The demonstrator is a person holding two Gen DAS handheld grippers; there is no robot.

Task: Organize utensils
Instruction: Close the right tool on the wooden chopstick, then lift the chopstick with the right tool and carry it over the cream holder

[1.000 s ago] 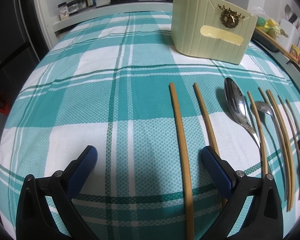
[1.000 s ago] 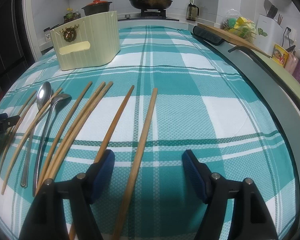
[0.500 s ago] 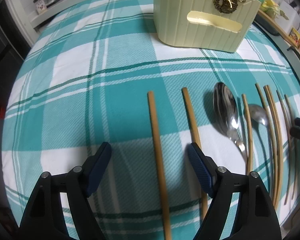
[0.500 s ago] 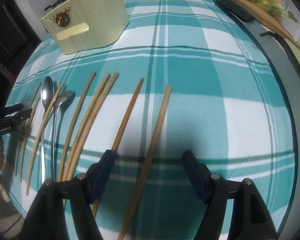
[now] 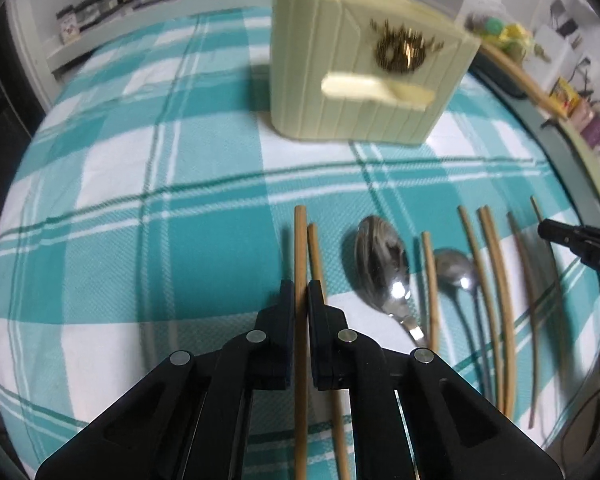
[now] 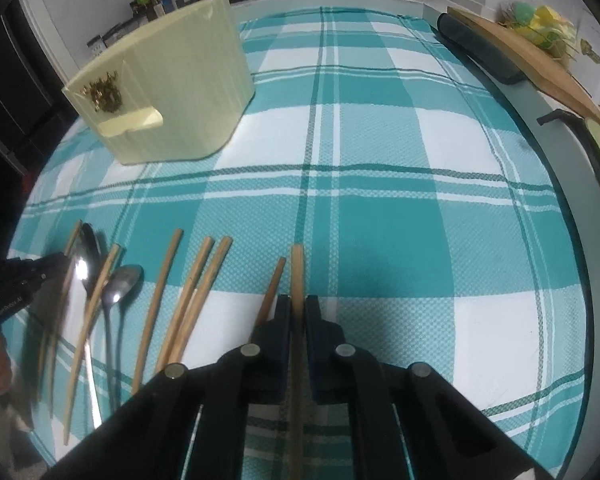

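Left gripper (image 5: 299, 294) pinching leftmost chopstick (image 5: 300, 240); right gripper (image 6: 297, 308) pinching rightmost chopstick (image 6: 297, 276); both well short of cream holder (image 5: 352, 76).

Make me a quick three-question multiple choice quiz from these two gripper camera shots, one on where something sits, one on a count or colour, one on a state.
1. Where does the cream utensil holder stand?
A. beyond the row of utensils on the checked tablecloth
B. on the stove
C. between the two spoons

2. How many metal spoons lie in the row?
A. none
B. two
C. five

3. What is the left gripper doing?
A. standing wide open over bare cloth
B. shut on a spoon
C. shut on a wooden chopstick

Answers:
1 A, the holder sits upright farther up the cloth than the utensil tips.
2 B, a larger spoon and a smaller spoon show.
3 C, its pads press on either side of the stick.
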